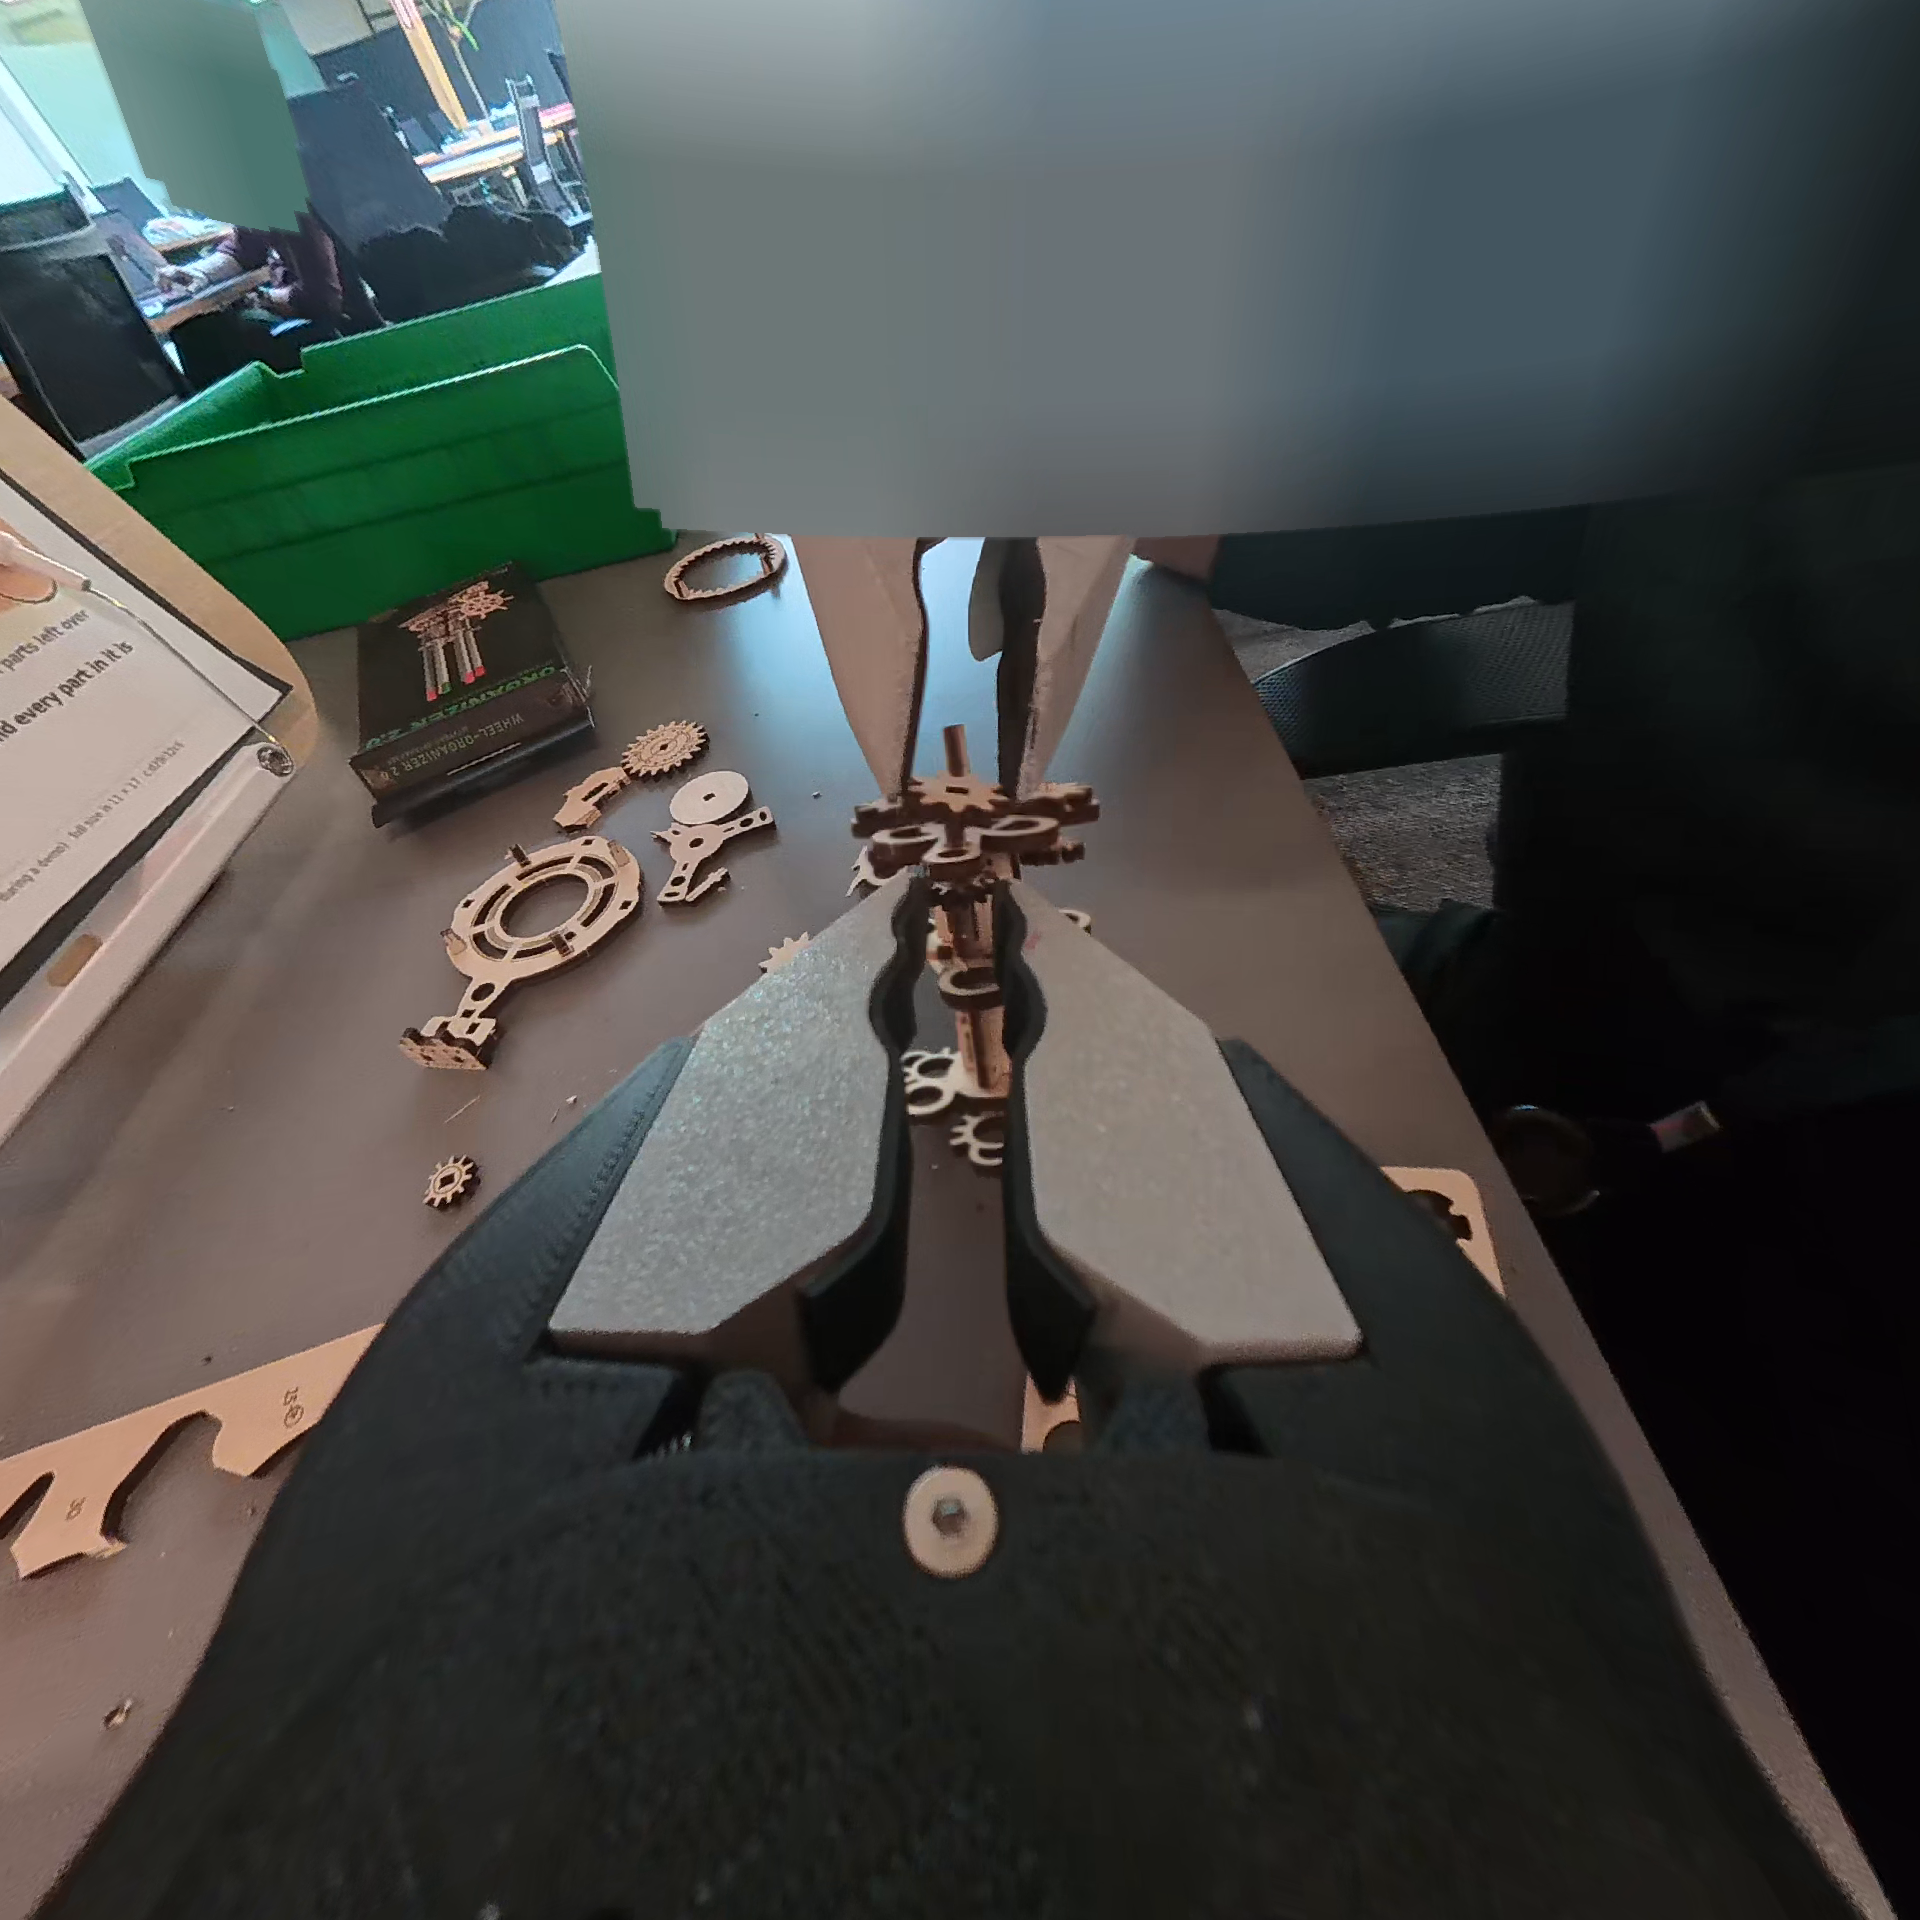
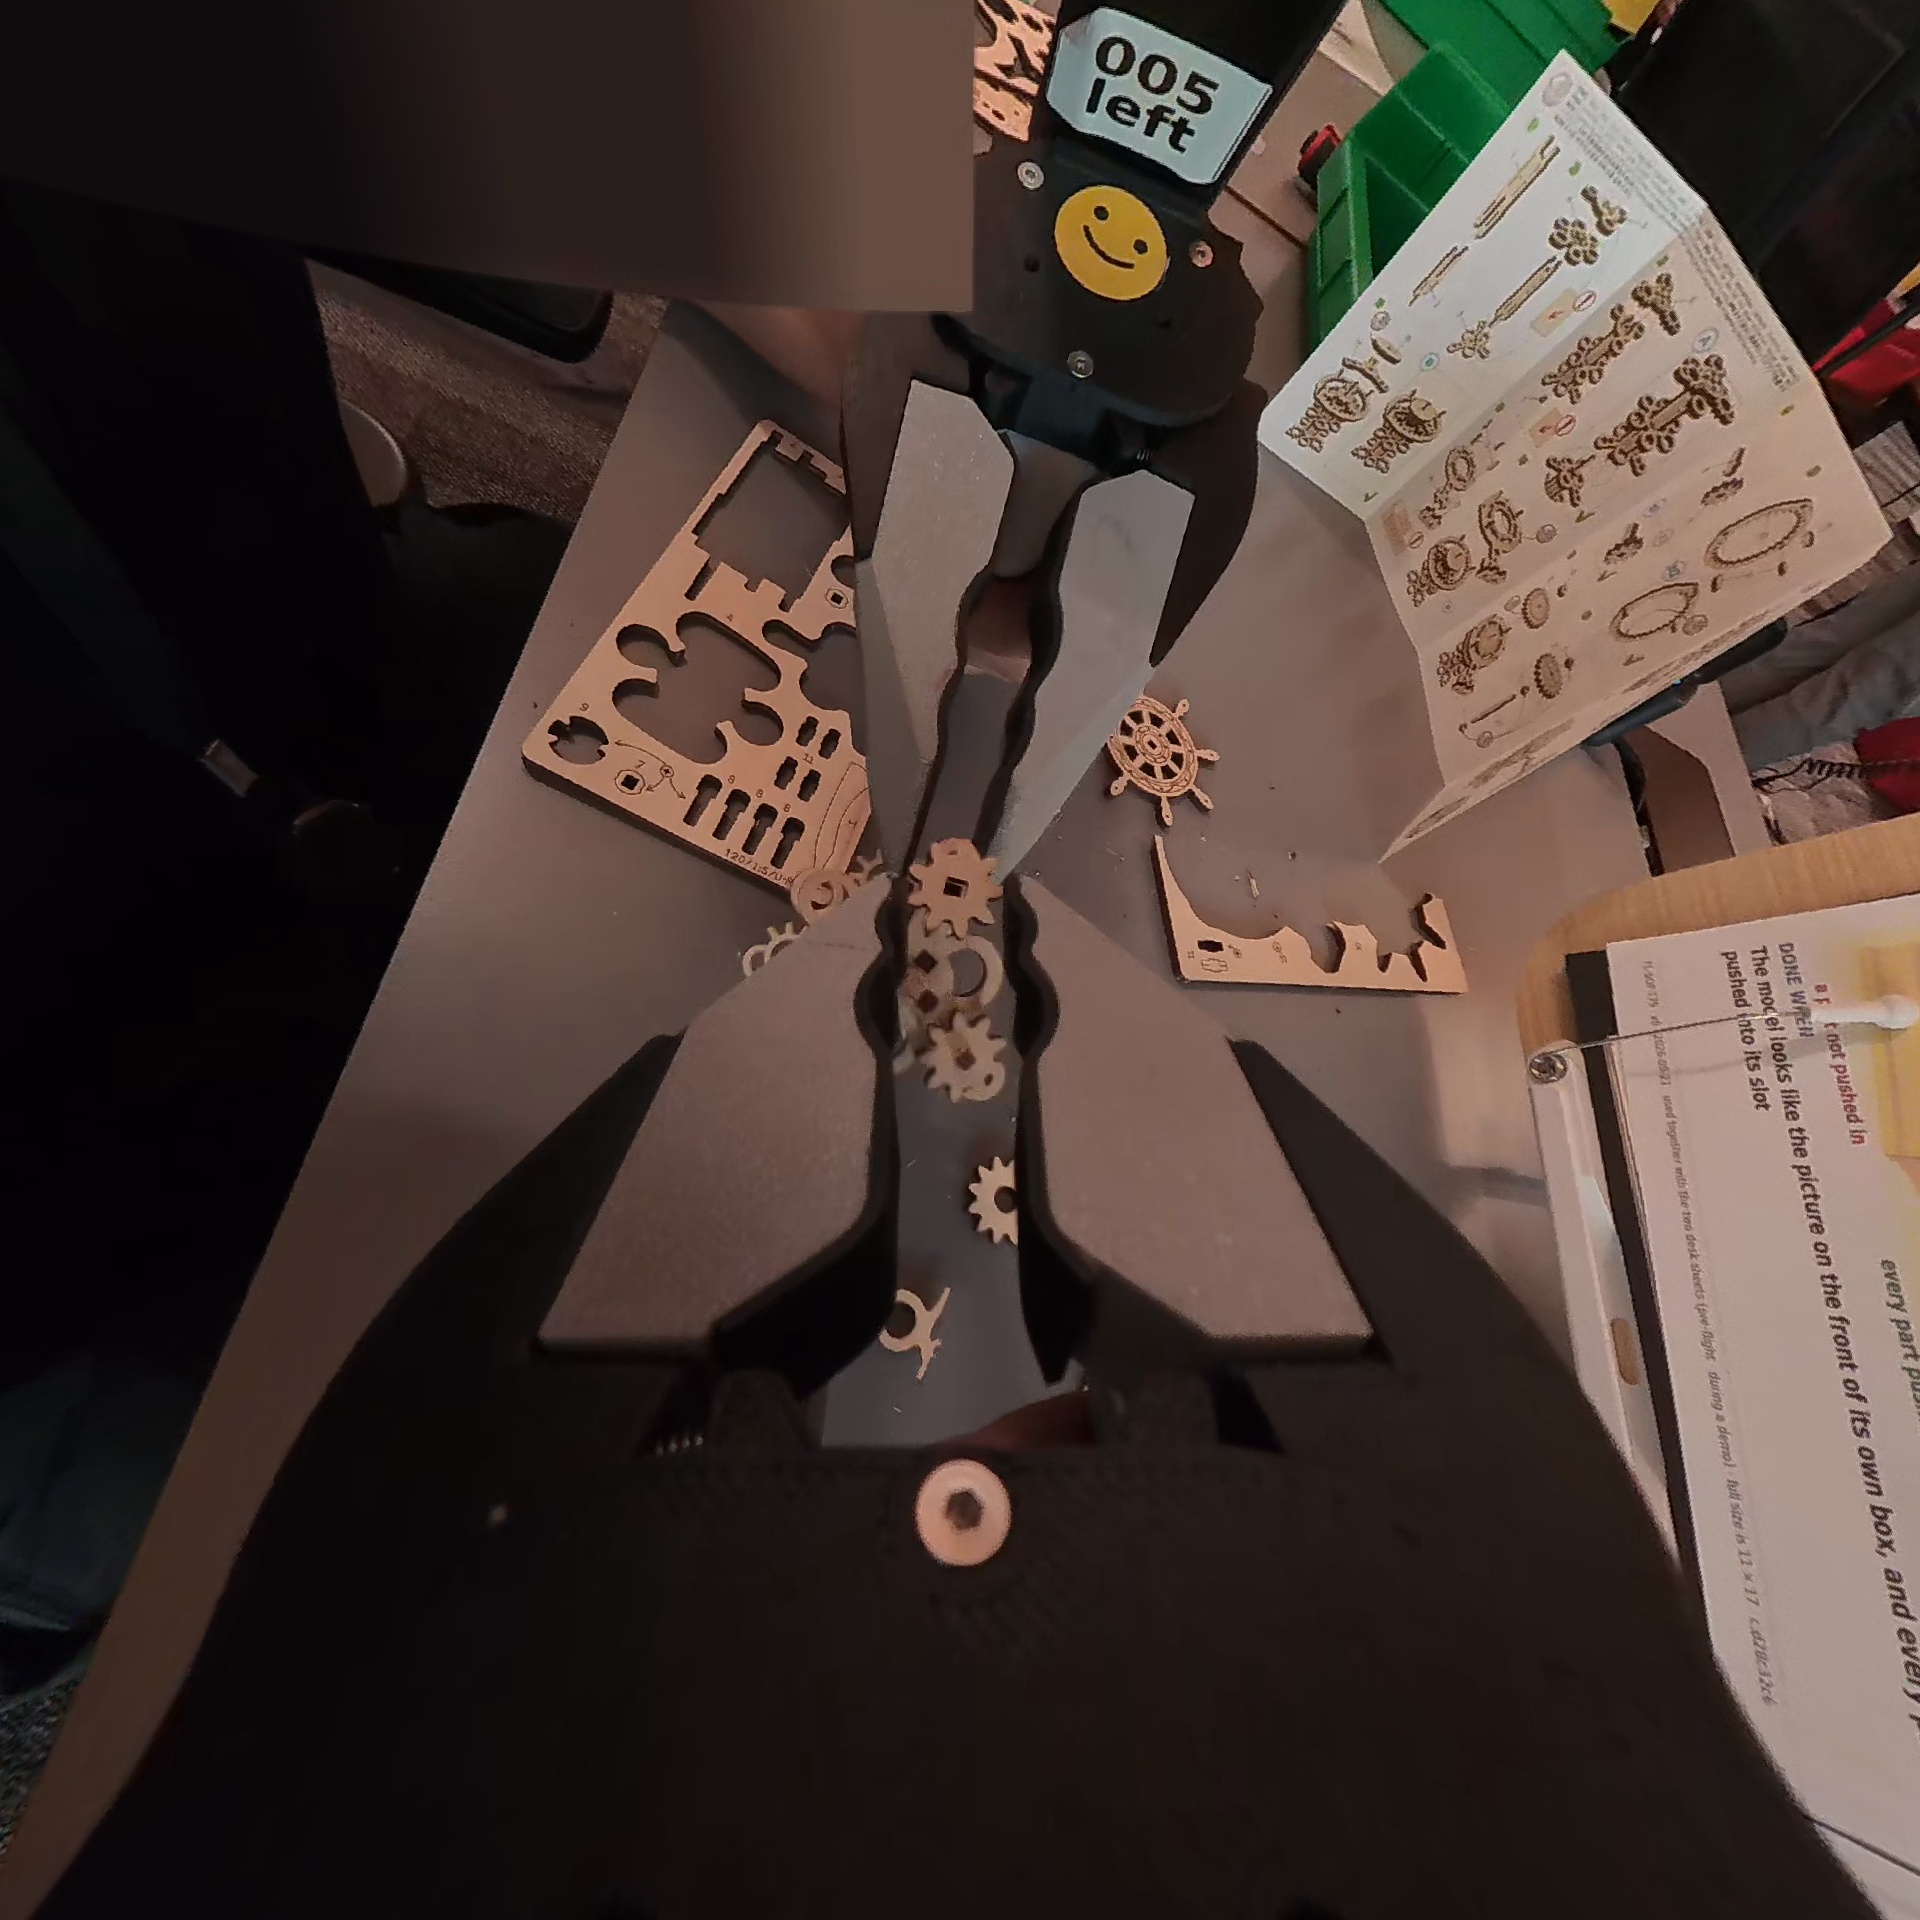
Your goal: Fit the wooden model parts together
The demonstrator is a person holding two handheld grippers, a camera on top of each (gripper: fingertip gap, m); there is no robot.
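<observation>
we held small wooden axle-and-gear assembly (image 1: 971,831) above grey counter (image 1: 312,1195). left gripper (image 1: 961,883) fingers clamped on its shaft; right gripper (image 2: 951,904) fingers met it from opposite side, closed on top toothed wooden gear (image 2: 951,885). loose wooden gears (image 2: 995,1200), pale cut-out plywood sheet (image 2: 665,748), round wooden ring frame (image 1: 545,914) lay on counter around it.

Grey table (image 1: 260,1195); grey carpet (image 1: 1403,821); black chair (image 1: 1423,675); desks behind (image 1: 468,156).
</observation>
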